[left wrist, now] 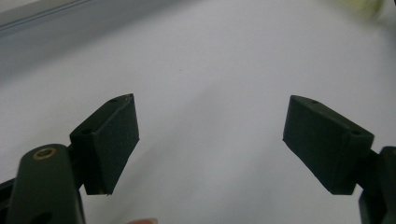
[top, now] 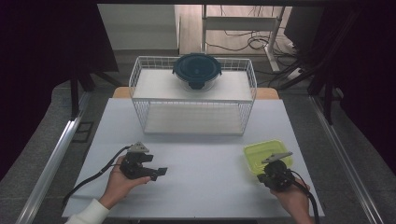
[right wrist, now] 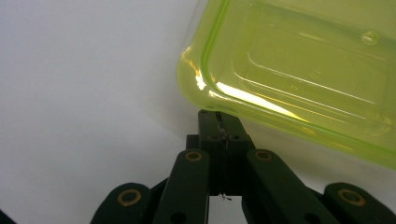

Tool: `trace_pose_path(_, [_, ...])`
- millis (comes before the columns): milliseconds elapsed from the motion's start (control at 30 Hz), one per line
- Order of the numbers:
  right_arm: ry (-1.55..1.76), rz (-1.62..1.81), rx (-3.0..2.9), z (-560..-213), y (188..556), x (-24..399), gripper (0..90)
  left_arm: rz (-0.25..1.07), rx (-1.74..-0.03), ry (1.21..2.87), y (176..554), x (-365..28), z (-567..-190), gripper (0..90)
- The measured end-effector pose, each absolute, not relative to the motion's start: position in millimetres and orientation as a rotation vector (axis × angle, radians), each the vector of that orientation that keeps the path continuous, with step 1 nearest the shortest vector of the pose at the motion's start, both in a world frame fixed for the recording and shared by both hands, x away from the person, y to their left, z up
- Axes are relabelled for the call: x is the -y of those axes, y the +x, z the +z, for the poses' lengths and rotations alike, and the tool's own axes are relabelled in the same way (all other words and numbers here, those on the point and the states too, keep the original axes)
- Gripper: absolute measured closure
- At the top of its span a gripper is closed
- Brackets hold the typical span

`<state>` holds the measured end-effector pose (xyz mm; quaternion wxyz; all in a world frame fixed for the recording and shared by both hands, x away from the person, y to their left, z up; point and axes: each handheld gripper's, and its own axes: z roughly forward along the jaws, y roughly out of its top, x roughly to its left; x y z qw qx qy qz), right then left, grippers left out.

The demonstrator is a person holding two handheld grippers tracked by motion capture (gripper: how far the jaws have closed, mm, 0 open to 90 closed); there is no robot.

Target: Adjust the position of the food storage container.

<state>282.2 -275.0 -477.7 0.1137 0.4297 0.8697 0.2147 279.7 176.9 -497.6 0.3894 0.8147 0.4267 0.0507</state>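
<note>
White table top (top: 201, 154) filled the middle of the high view, with dark curtains at both sides and a floor with loose cables beyond its far edge. On the far half of the table stood a white wire basket (top: 140, 88) with two levels. A round container with a dark blue lid (top: 196, 70) sat on the upper level, near the middle and toward the back; its body below the lid looked clear.

At the near right of the table lay a yellow-green translucent plastic container (top: 261, 151), rectangular with rounded corners, resting flat. The right gripper (top: 273, 173) was held by the person's right hand at the near edge of that container. In the right gripper view the two black jaws were pressed together, and their tips met the container's rim at its near corner (right wrist: 280, 79). Whether a thin edge of the rim was pinched between the tips could not be told, since the rim covered the very ends of the jaws.

The left gripper (top: 161, 172) was held in the person's left hand at the near left of the table, well apart from the container and pointing toward the right. In the left gripper view its jaws stood spread wide over bare table top, with nothing between the pads (left wrist: 114, 140). A white sleeve (top: 88, 215) showed at the left wrist.
</note>
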Motion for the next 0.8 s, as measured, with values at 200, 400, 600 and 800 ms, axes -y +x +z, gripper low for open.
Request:
trace_pose_path(200, [1.278,0.741,-2.501,-451.0,271.2,298.4,88.5,0.13,-1.084,2.07,279.5,-177.6,-497.1,17.6])
trace_pose_path(400, [1.352,0.75,-2.36,-433.2,285.4,331.0,88.5,0.12,-1.088,2.065,280.6,-176.9,-497.8,17.6])
trace_pose_path(600, [1.404,0.735,-2.298,-429.7,316.8,346.7,88.5,0.137,-1.095,2.063,280.2,-178.0,-496.8,17.6])
trace_pose_path(800, [1.436,0.7,-2.262,-430.1,339.1,358.3,88.5,0.133,-1.1,2.074,279.8,-177.2,-498.5,17.7])
